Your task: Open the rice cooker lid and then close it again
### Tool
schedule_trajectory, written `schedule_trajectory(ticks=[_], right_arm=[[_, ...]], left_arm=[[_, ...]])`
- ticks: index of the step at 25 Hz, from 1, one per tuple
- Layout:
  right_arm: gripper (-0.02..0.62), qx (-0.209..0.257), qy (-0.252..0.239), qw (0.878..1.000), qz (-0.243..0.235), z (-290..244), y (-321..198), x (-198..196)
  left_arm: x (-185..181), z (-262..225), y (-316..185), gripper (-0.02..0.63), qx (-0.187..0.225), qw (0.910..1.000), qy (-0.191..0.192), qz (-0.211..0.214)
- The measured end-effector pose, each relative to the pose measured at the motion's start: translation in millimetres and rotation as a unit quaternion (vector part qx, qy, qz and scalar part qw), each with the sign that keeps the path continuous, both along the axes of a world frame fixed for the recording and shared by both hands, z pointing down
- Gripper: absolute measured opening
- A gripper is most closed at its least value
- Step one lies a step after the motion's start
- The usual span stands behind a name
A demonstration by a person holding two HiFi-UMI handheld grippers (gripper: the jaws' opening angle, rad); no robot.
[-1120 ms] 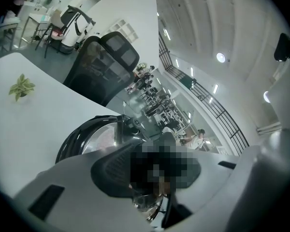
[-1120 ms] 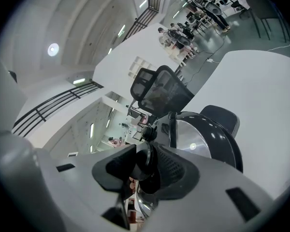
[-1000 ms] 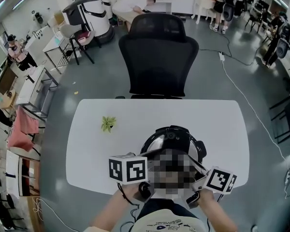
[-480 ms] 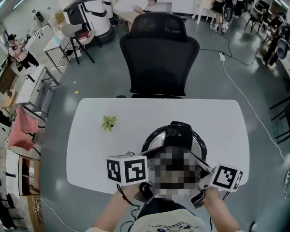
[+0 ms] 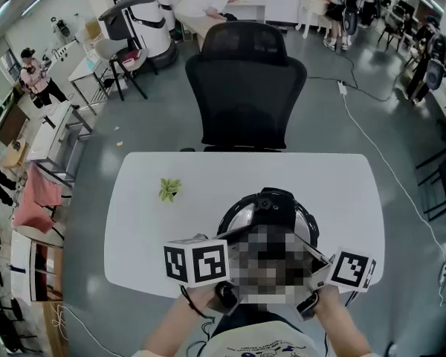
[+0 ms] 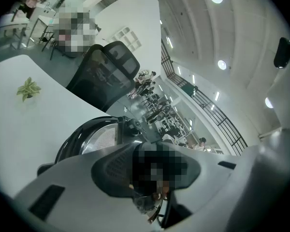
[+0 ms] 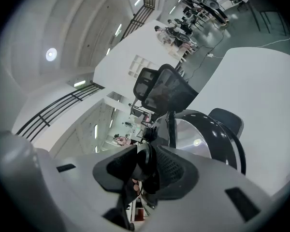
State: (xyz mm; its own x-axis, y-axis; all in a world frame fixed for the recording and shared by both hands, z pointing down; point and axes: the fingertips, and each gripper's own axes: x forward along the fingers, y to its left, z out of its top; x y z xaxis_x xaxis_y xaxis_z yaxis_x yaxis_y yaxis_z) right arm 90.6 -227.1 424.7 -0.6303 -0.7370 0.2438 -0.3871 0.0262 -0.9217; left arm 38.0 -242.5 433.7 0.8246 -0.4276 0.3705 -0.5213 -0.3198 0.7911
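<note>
A black rice cooker (image 5: 271, 205) with a shiny chrome lid (image 6: 99, 141) stands at the near middle of the white table (image 5: 149, 236). A mosaic patch hides much of its top. My left gripper (image 5: 221, 253) is at the cooker's front left. Its pads (image 6: 117, 164) sit close against the lid's front, and the patch covers what lies between them. My right gripper (image 5: 320, 262) is at the front right. Its jaws are closing, with a dark rounded edge of the lid (image 7: 144, 164) between the pads. The lid's dome (image 7: 203, 129) rises just beyond.
A small green sprig (image 5: 169, 190) lies on the table to the cooker's far left. A black office chair (image 5: 245, 88) stands against the table's far edge. Desks, carts and people fill the room beyond.
My right gripper has drifted a little to the right and up. My left gripper has stayed where it was. The cooker looks much the same.
</note>
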Motion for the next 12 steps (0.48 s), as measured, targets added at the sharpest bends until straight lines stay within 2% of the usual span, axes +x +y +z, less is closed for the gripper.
schedule_trajectory(ticks=[12], right_arm=[[0.135,0.017,0.011,1.0,0.015,-18.1,16.0,30.2]], left_arm=[[28.4,-19.4,13.5,0.153,0.018,0.9997,0.01,0.01]])
